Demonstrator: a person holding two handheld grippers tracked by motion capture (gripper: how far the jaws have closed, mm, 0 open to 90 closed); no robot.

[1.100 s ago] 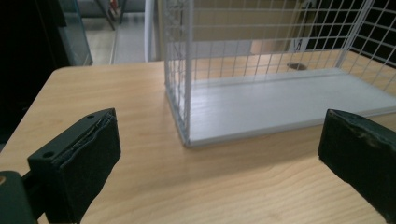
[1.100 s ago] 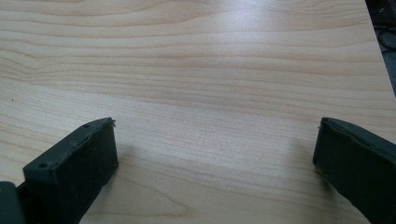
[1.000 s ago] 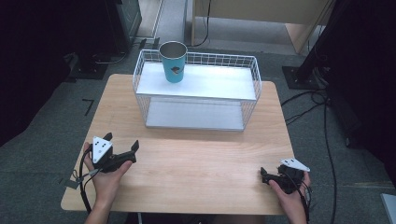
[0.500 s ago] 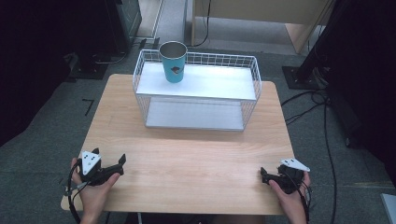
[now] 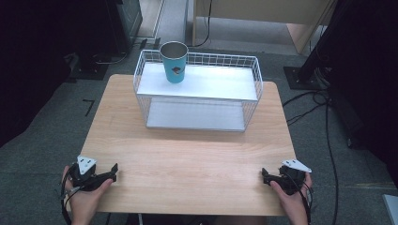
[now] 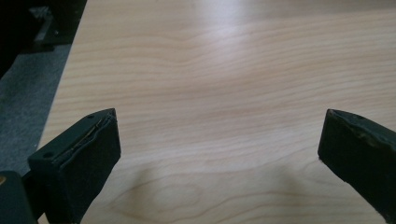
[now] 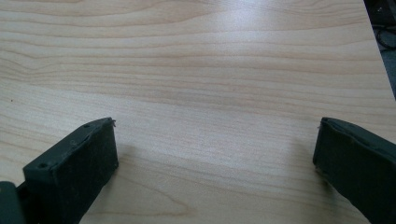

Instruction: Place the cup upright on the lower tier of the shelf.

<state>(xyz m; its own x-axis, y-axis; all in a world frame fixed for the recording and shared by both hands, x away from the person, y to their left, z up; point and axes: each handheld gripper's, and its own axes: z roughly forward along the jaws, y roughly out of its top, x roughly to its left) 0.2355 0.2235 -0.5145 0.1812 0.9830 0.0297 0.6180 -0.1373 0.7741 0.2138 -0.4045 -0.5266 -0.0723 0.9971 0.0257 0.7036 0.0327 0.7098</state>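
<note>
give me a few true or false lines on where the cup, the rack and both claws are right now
1. The teal cup stands upright on the top shelf of the white wire rack. True.
2. The left claw grips the cup. False: it sits open near the wooden table's front left corner, nothing between its jaws.
3. The right claw is open, over bare wood. True.
4. The cup lies tipped on the lower shelf. False: it is upright on the top one, at its left end.
5. The rack stands at the table's far side. True.

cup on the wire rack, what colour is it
Teal cup with a small dark mark on its side, clearest in the high view.
</note>
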